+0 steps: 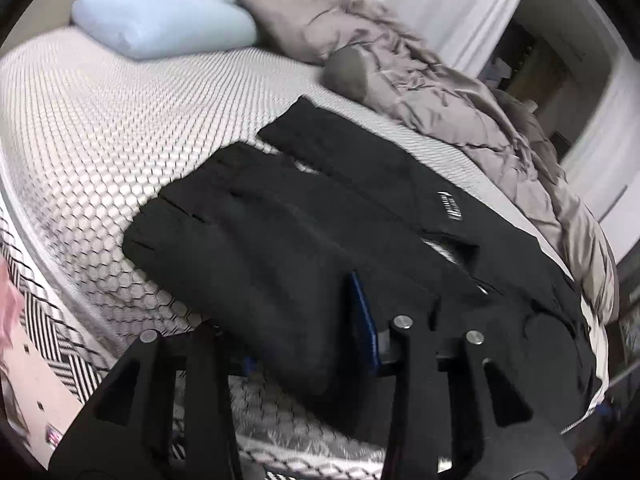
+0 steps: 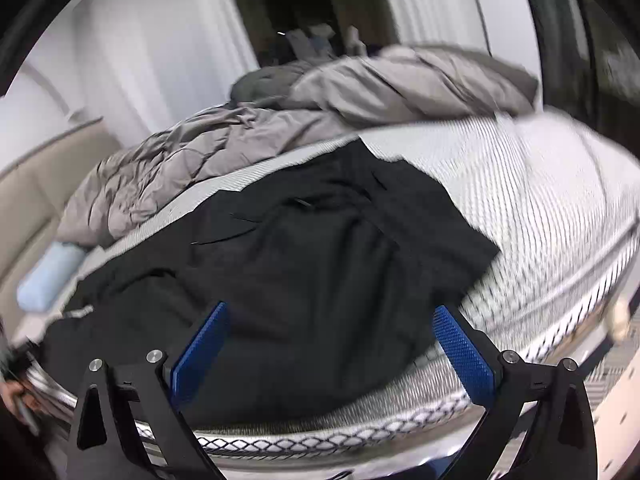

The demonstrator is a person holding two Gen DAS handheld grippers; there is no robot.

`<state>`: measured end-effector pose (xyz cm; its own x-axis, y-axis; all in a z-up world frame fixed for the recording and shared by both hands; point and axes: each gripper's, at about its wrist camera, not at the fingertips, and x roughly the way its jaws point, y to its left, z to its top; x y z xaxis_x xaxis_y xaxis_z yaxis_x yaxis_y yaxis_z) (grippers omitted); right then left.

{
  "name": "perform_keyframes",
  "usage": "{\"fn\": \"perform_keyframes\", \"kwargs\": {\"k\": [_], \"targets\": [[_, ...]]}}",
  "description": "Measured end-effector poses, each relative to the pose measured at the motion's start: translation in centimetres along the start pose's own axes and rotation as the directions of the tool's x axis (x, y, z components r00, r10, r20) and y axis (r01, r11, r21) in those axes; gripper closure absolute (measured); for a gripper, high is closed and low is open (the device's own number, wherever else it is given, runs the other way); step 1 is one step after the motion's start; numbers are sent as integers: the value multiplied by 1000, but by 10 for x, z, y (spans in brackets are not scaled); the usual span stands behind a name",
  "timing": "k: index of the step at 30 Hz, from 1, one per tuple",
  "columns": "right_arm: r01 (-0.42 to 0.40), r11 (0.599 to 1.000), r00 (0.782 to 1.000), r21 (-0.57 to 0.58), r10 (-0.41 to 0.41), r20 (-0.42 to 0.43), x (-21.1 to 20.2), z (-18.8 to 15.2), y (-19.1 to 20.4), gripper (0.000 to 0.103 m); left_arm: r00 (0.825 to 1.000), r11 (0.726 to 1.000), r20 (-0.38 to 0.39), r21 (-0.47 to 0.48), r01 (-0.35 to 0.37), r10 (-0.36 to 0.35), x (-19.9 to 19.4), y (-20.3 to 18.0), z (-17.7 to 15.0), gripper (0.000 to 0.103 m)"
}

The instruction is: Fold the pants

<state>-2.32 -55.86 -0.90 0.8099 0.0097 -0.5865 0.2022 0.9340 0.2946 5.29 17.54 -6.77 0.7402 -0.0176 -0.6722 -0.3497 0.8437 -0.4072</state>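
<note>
With my left jaws (image 1: 308, 320) pinching the pants (image 1: 280, 232) at the bed's (image 1: 80, 128) near edge, my right jaws (image 2: 332, 344) spread, I should bite the fabric squarely before lifting.

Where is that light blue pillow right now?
In the left wrist view the light blue pillow lies at the upper left, at the head of the mattress, beside the grey pillow, beyond the black pants.
</note>
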Motion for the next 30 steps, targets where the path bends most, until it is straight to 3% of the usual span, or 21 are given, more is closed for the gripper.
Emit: {"fn": "perform_keyframes", "kwargs": {"k": [4, 5, 7, 8, 10, 11, 12, 13, 15, 20, 23, 24, 30], "targets": [[-20, 992, 999, 122, 24, -34, 7, 7, -31, 0, 1000, 1000, 8, -11, 2, -2, 13, 2, 9, 68], [-24, 986, 998, 163, 32, -46, 14, 11, -40, 1, 1000, 1000, 10, -15, 2, -1, 15, 3, 12, 78], [-53, 964, 997, 259, 68, -48, 29, 20, -61, 14, 1000, 1000, 12, -23, 6, -6, 18, 7, 15, 96], [-52, 947, 995, 317, 76, -66, 42, 25, -74, 20, 1000, 1000, 18, -20, 13, -13, 16, 8, 16, 98], [-15, 929, 992, 371, 60, -111, 58, 30, -84, 60, 999, 1000, 45, -5, 8, -8, 9, 6, 15, 100], [-4, 927, 991, 374, 52, -120, 62, 32, -86, 65, 998, 1000, 56, 3, 3, -3, 1, 6, 11, 101], [-18, 928, 992, 373, 63, -111, 61, 33, -86, 84, 998, 1000, 62, 6, -9, 9, -4, 6, 10, 101], [-40, 930, 992, 366, 80, -95, 56, 35, -85, 88, 998, 1000, 55, 5, -28, 28, -8, 8, 8, 101], [-28, 937, 998, 348, 45, -40, 37, 34, -89, 90, 998, 999, 28, -5, -53, 53, -14, 14, 3, 101], [-18, 918, 994, 397, 59, -91, 41, 21, -111, 88, 999, 998, 1, -43, -39, 39, -16, 28, -2, 93], [-91, 893, 989, 441, 133, -65, 37, 16, -111, 65, 1000, 996, 15, -83, -20, 21, -25, 38, -3, 83], [-106, 889, 989, 446, 143, -48, 35, 15, -110, 52, 1000, 995, 16, -95, -9, 11, -26, 41, -3, 82], [-114, 887, 988, 447, 150, -45, 41, 17, -101, 46, 998, 976, -9, -206, 65, -68, -11, 66, 3, 82]]}}
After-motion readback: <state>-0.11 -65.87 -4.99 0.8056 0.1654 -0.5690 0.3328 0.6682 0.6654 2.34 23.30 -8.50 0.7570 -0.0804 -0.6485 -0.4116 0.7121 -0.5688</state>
